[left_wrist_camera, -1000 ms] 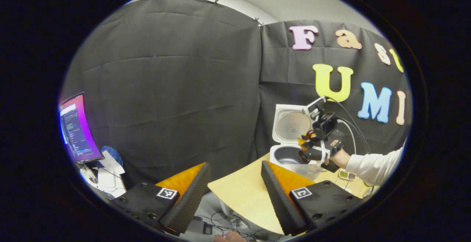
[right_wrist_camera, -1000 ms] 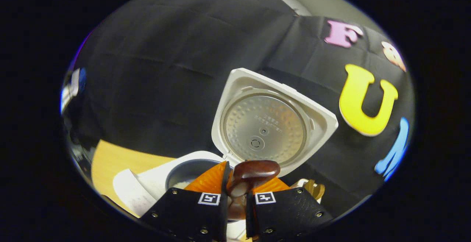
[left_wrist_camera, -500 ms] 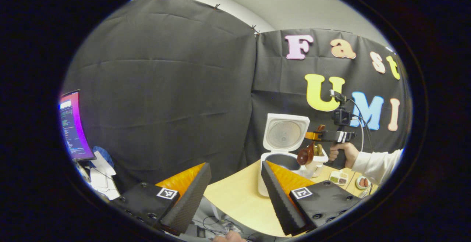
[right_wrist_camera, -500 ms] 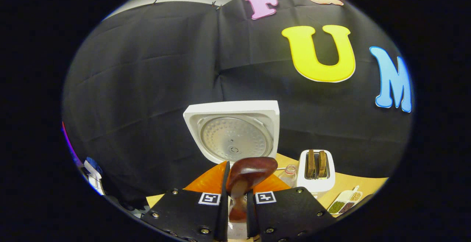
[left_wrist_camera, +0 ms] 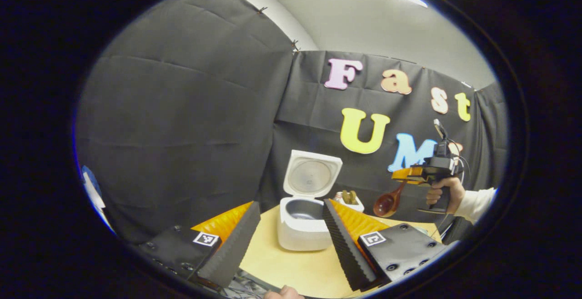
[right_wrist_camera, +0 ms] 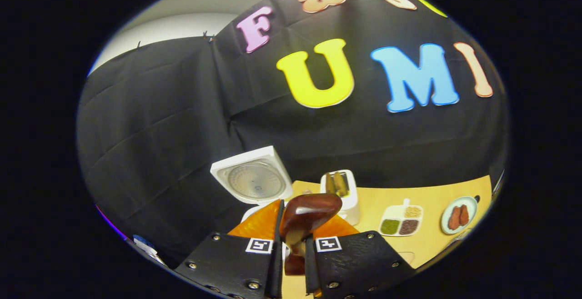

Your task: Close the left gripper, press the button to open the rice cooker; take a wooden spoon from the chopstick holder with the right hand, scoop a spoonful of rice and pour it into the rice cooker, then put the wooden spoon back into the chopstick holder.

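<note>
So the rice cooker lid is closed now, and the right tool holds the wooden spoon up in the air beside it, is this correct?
Not quite: the lid of the rice cooker stands open, as the left gripper view shows, with the inner pot exposed. The rest holds: the right tool grips the wooden spoon in the air beside it.

White rice cooker (left_wrist_camera: 303, 231); dark reddish-brown wooden spoon (right_wrist_camera: 310, 212); pale wood table (right_wrist_camera: 436, 199).

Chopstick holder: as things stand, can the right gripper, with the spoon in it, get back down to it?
Probably yes. The right gripper, shut on the wooden spoon, hangs in open air just right of the chopstick holder, with nothing between them. The rice cooker's raised lid sits further left, off that path.
</note>
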Demonstrator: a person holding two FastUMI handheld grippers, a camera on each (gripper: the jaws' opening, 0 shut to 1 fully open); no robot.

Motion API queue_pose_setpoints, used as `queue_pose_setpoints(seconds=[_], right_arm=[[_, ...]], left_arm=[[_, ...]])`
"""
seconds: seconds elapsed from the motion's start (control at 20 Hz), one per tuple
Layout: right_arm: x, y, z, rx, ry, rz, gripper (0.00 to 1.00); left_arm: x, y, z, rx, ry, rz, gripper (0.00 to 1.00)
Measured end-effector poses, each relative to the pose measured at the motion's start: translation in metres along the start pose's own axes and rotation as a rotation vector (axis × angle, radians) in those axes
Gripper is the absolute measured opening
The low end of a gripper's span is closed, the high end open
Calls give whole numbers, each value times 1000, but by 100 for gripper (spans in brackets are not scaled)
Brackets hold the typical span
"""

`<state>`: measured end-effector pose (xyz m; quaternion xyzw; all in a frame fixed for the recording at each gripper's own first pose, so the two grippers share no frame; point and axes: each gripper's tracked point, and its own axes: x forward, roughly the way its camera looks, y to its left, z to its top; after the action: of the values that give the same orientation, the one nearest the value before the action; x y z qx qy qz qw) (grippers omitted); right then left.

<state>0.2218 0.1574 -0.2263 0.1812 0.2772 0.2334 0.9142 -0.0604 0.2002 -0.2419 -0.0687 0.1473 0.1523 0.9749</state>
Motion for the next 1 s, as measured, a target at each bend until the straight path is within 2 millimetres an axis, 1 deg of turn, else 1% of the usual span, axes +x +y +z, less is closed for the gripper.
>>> queue_pose_setpoints(seconds=[0.1, 0.2, 0.3, 0.4, 0.55, 0.65, 0.8, 0.9, 1.0], right_arm=[[-33, -42, 3, 7, -16, -64, 20], [-63, -80, 5, 34, -30, -111, 20], [-88, -121, 4, 67, -46, -150, 20], [-106, -161, -4, 105, -50, -181, 20], [-130, -227, -13, 169, -51, -222, 20], [-140, -272, -22, 161, -43, -260, 20], [-149, -332, -48, 118, -18, -318, 20], [-145, -365, -68, 105, 8, -346, 20], [-139, -391, -89, 112, 29, -373, 20]], left_arm=[[4, -12, -9, -1, 15, -31, 94], [0, -30, -4, 4, 10, -52, 94], [-4, -47, -3, 16, 15, -61, 93], [-8, -65, -3, 42, 14, -56, 93], [-11, -102, -9, 73, 21, -41, 93], [-13, -129, -13, 92, 32, -31, 93], [-18, -167, -29, 107, 68, 4, 93], [-22, -187, -41, 92, 104, 30, 94], [-27, -204, -50, 97, 132, 55, 94]])
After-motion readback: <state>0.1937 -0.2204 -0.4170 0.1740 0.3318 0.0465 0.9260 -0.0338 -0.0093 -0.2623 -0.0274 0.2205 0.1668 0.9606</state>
